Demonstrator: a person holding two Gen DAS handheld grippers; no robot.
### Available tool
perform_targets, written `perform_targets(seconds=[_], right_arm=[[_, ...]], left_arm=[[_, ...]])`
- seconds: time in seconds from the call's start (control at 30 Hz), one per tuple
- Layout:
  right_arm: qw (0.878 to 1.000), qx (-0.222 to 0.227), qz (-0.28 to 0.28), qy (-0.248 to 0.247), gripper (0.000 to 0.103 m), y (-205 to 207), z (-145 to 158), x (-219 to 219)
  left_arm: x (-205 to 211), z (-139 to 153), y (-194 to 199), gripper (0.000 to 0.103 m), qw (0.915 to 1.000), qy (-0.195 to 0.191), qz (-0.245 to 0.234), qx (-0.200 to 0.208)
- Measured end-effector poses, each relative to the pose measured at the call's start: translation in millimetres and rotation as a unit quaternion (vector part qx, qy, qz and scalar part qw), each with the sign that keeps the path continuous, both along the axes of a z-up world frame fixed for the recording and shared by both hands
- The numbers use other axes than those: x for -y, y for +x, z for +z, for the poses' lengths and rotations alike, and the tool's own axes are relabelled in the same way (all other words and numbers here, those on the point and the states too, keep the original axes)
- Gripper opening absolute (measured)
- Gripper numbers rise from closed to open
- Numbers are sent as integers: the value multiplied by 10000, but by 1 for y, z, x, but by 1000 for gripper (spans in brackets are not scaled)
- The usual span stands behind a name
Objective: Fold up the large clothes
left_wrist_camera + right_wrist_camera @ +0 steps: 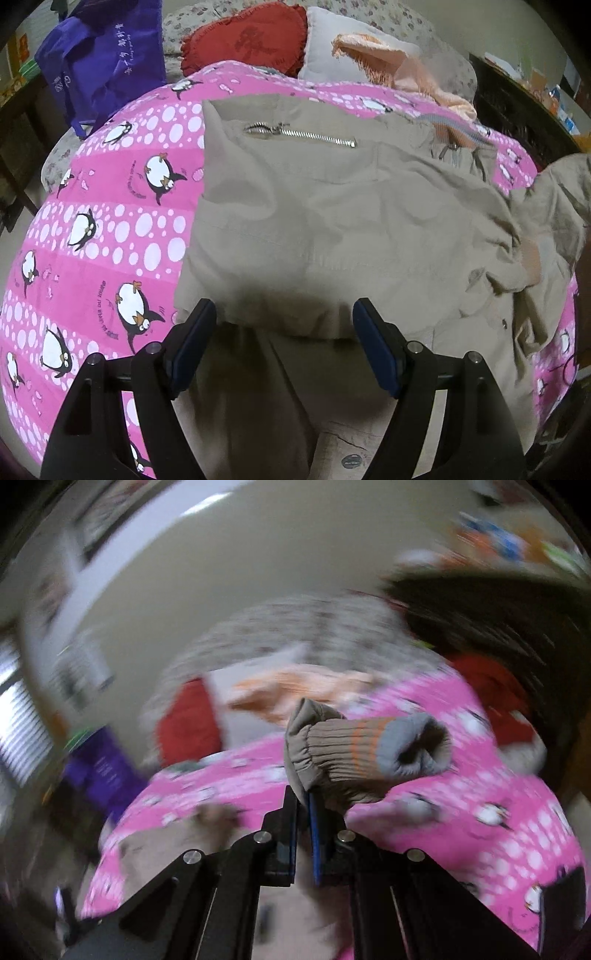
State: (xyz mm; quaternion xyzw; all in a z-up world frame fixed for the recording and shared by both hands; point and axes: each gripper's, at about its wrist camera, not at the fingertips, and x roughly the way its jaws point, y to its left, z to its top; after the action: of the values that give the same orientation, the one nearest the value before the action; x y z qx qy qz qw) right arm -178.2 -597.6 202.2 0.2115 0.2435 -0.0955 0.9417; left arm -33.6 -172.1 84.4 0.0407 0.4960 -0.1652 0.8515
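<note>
A large khaki jacket (332, 206) with a silver zip pocket (303, 134) lies spread on a pink penguin-print bed cover (110, 221). My left gripper (284, 325) is open, its jaws wide apart just above the jacket's near hem, holding nothing. My right gripper (303, 801) is shut on the jacket's sleeve (332, 775) just behind its ribbed cuff (373, 746), which has grey and orange bands, and holds it lifted above the bed. The right wrist view is blurred by motion. That lifted sleeve shows at the right edge of the left wrist view (561, 199).
At the head of the bed lie a red cushion (247, 37), a white pillow (332, 55) and a peach towel (417, 70). A purple bag (103, 62) hangs at the back left. A dark cluttered table (524, 99) stands on the right.
</note>
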Motion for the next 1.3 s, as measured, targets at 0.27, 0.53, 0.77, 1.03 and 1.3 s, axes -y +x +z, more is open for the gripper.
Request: perform_targets(seconds=[0.27, 0.53, 0.77, 1.03, 1.3], right_arm=[[9538, -633, 2814, -844, 16, 46, -28, -201], [9393, -1487, 3083, -240, 64, 47, -95, -236], [9610, -1465, 2347, 58, 74, 10, -83, -177], [9753, -1480, 1564, 501, 76, -20, -84, -127], [9807, -1390, 1326, 372, 82, -44, -81, -110]], left_arm=[[-19, 9, 7, 76, 9991, -333, 252, 3], [-32, 13, 6, 80, 9969, -771, 108, -75], [-1, 13, -2, 84, 9954, -762, -556, 160], [61, -18, 9, 47, 9916, -381, -1183, -362], [66, 89, 0, 2, 9794, -1214, -1613, 49]])
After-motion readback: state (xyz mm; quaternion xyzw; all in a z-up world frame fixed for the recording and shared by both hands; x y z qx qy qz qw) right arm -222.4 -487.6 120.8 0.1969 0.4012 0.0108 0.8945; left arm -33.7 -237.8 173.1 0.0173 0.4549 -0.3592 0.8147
